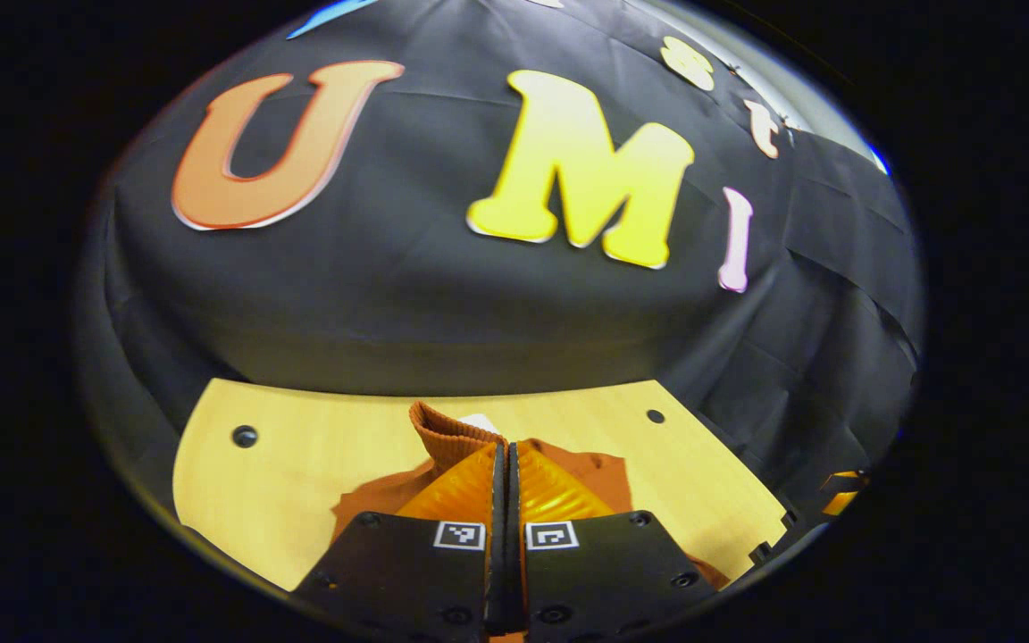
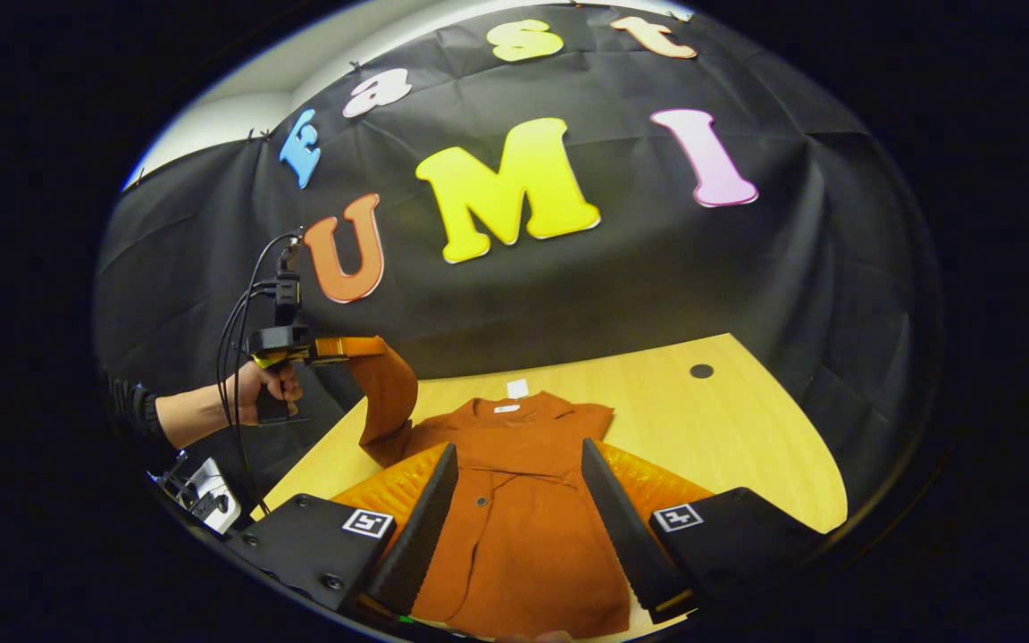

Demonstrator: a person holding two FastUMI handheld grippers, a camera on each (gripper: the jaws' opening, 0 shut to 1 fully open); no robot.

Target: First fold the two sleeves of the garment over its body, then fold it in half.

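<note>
A rust-orange button-front fabric garment lies flat on the pale wooden counter. The left tool, clamped on a ribbed sleeve cuff, holds that sleeve raised. The right tool hovers wide apart. Judged: sleeve-folding; the sleeve next needs laying across the body.

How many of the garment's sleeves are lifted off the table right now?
1. One sleeve hangs from the left gripper, raised above the table. The other sleeve seems already folded on the garment; the right gripper partly hides it.
</note>
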